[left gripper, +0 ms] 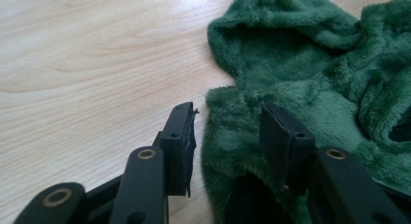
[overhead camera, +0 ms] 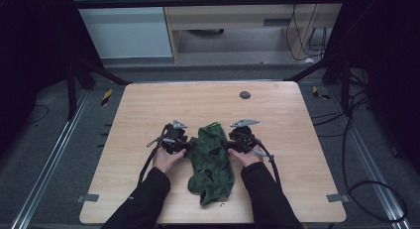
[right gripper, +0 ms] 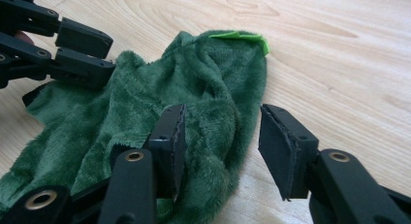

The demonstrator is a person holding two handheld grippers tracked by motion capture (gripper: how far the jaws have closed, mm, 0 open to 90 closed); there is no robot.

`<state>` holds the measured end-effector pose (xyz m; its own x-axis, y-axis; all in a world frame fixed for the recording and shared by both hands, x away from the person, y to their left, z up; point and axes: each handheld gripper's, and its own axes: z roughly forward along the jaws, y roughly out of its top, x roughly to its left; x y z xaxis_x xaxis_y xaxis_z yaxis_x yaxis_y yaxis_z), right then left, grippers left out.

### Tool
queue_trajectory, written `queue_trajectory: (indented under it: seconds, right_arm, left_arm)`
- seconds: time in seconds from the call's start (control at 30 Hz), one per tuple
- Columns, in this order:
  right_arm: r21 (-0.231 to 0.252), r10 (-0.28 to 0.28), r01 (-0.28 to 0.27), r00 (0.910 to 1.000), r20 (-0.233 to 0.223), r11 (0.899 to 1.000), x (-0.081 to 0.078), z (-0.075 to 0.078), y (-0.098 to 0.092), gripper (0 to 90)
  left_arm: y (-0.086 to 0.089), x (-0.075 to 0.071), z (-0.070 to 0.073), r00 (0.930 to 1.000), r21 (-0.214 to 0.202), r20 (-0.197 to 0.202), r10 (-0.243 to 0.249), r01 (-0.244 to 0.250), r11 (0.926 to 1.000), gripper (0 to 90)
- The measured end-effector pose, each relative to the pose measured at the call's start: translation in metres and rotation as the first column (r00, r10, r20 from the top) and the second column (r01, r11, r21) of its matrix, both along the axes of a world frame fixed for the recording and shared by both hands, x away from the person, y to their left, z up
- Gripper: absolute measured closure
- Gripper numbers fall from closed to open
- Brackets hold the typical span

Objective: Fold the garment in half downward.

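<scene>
Two grippers flank a green fleece cloth (overhead camera: 212, 159) on the table (overhead camera: 148, 110). Left gripper (left gripper: 228, 132) and right gripper (right gripper: 220, 136) both gape, straddling its edges.

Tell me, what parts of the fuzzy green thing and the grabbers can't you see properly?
- Green fleece garment: what kind it is stays unclear; crumpled, small in the high view.
- Its near end: cut off by the bottom edge in the left gripper view.
- Bright green tag: any print too small.
- Left gripper, right gripper: bodies cut off below.
</scene>
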<state>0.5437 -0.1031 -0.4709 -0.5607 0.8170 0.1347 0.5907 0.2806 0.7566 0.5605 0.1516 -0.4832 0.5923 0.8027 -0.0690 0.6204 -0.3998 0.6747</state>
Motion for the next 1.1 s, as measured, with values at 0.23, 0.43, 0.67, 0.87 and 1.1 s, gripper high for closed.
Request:
queue_trajectory:
  seconds: [0.23, 0.43, 0.67, 0.87, 1.1]
  right_arm:
    - [-0.017, 0.006, -0.007, 0.9992, -0.04, 1.0, 0.004, -0.008, 0.002, 58.1]
    - [-0.026, 0.02, -0.021, 0.9979, -0.061, 0.999, 0.005, -0.012, 0.004, 65.1]
    - [-0.044, 0.03, -0.033, 0.9965, -0.078, 0.998, 0.008, -0.017, 0.006, 72.2]
    - [-0.05, 0.032, -0.037, 0.9953, -0.092, 0.998, 0.008, -0.019, 0.007, 78.3]
    - [-0.056, 0.035, -0.04, 0.9958, -0.085, 0.998, 0.008, -0.019, 0.008, 81.3]
  left_arm:
    - [-0.006, 0.0, -0.005, 0.9998, 0.009, -0.017, -0.006, 0.006, 0.9999, 62.3]
    - [-0.009, 0.0, -0.005, 0.9998, 0.011, -0.019, -0.012, 0.012, 0.9999, 66.4]
    - [-0.013, -0.002, -0.005, 1.0, 0.044, -0.006, -0.003, 0.003, 0.999, 71.6]
    - [-0.014, -0.001, -0.005, 0.9997, 0.043, -0.015, 0.018, -0.017, 0.9989, 82.2]
    - [-0.015, -0.002, -0.004, 0.9997, 0.049, -0.014, 0.018, -0.018, 0.9987, 88.3]
